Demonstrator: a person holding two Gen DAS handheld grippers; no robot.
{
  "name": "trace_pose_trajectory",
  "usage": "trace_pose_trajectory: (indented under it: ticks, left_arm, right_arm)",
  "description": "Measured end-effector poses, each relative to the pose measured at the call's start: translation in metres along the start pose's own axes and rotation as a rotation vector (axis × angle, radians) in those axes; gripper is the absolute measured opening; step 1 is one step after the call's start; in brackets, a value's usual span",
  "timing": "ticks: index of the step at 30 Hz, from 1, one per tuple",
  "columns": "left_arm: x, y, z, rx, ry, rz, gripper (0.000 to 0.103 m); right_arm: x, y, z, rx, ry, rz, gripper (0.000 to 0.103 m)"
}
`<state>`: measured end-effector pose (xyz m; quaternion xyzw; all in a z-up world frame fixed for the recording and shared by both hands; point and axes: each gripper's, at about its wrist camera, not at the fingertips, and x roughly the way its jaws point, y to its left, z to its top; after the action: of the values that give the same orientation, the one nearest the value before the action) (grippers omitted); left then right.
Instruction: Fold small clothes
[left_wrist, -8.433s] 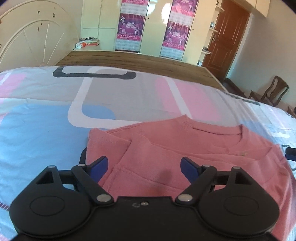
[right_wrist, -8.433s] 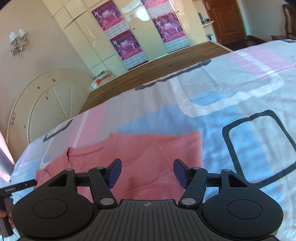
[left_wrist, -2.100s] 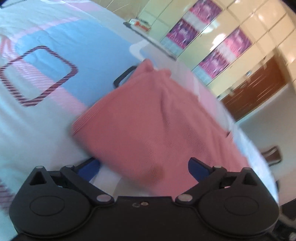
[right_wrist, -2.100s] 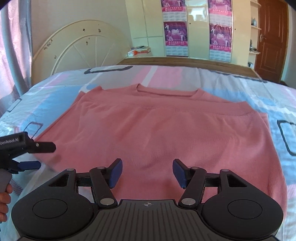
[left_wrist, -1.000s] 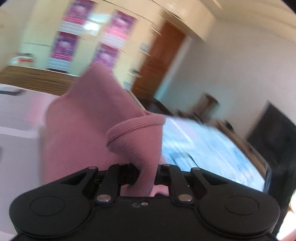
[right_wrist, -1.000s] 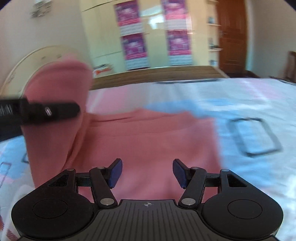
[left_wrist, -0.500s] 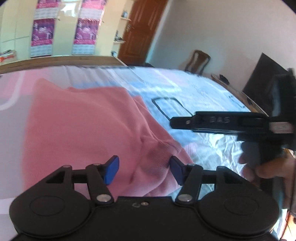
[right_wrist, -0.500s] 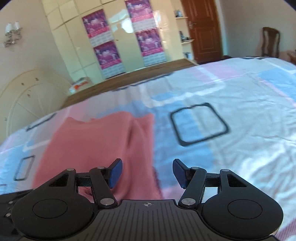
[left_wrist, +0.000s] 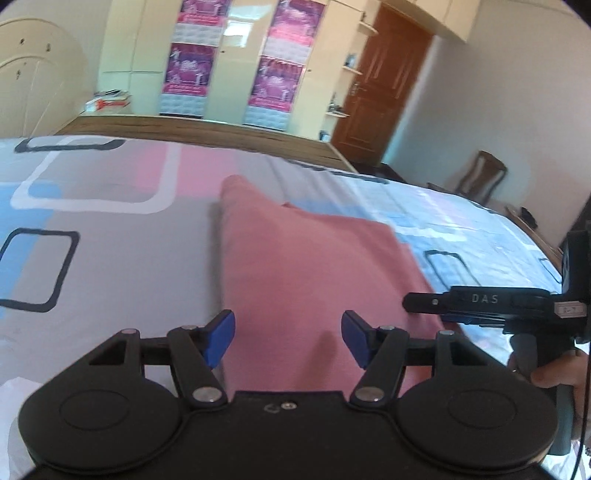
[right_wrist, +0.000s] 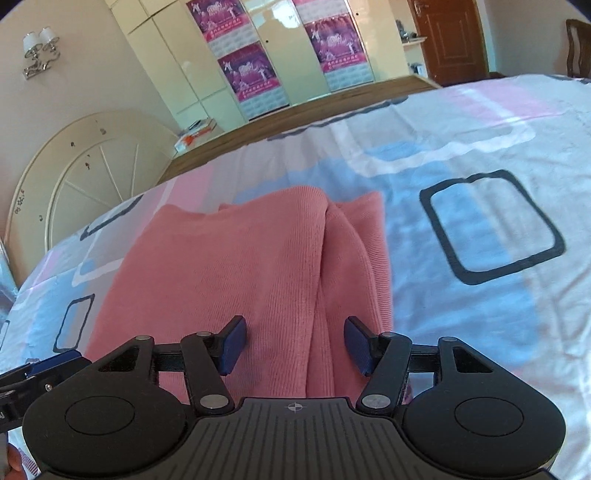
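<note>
Right wrist view: folded pink sweater beneath closing right gripper jaws, unpinched, like the opening left's.

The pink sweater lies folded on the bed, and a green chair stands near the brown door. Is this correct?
One detail is wrong: the chair is brown wood, not green, as the left wrist view shows. The pink sweater does lie folded on the bed, and the chair stands near the brown door.

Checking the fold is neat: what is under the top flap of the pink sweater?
Under the top flap of the pink sweater, another layer of it shows along the right edge, lying on the patterned bedsheet. Anything deeper is covered.
</note>
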<state>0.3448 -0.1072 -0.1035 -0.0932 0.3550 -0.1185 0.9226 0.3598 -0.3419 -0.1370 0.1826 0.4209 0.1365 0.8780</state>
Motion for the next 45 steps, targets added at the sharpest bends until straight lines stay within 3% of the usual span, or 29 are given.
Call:
trace_pose_trajectory:
  ticks: [2,10,12,18,22,23,25,27,34,37,39,40,41,45]
  left_arm:
    - [0.003,0.006,0.001,-0.006,0.006,0.016,0.062]
    - [0.015,0.014,-0.001,-0.024,0.010,0.026,0.068]
    - [0.016,0.014,0.001,-0.026,0.010,0.026,0.068]
    - [0.020,0.002,0.007,0.009,-0.008,0.008,0.067]
    - [0.023,-0.013,0.007,0.030,-0.012,-0.031,0.068]
    - [0.027,-0.017,0.004,0.035,-0.001,-0.023,0.069]
    - [0.038,-0.019,-0.004,0.046,0.034,0.006,0.071]
    - [0.043,-0.015,-0.009,0.030,0.040,0.013,0.078]
    - [0.036,-0.004,-0.005,-0.018,0.065,-0.006,0.078]
    - [0.036,-0.004,-0.006,-0.037,0.064,-0.005,0.078]
    - [0.037,-0.007,-0.006,-0.030,0.061,-0.002,0.078]
    - [0.038,-0.007,-0.006,-0.027,0.061,0.000,0.079]
    - [0.039,-0.007,-0.006,-0.030,0.067,0.001,0.079]
    - [0.038,-0.011,-0.003,-0.023,0.077,0.016,0.080]
  right_arm:
    - [0.008,-0.004,0.002,0.034,0.021,0.022,0.025]
    - [0.024,-0.007,0.010,0.100,0.054,0.051,0.022]
    - [0.021,-0.002,0.012,0.071,0.047,0.046,0.012]
    - [-0.013,0.010,0.019,-0.080,-0.061,-0.002,0.010]
    - [-0.031,0.010,0.021,-0.186,-0.112,-0.127,0.010]
    - [-0.028,0.005,0.020,-0.189,-0.090,-0.145,0.010]
    - [-0.014,-0.013,0.018,-0.121,0.011,-0.085,0.011]
    - [-0.014,-0.021,0.013,-0.072,0.009,-0.079,0.011]
    - [-0.056,-0.023,-0.002,-0.050,-0.008,-0.072,0.022]
    - [-0.070,-0.016,-0.022,-0.106,0.015,-0.082,0.042]
    - [-0.067,-0.012,-0.035,-0.133,0.039,-0.094,0.041]
    - [-0.064,-0.012,-0.042,-0.159,0.049,-0.128,0.035]
    - [-0.060,-0.012,-0.049,-0.185,0.061,-0.168,0.019]
    - [-0.059,-0.033,-0.056,-0.060,0.087,-0.145,0.019]
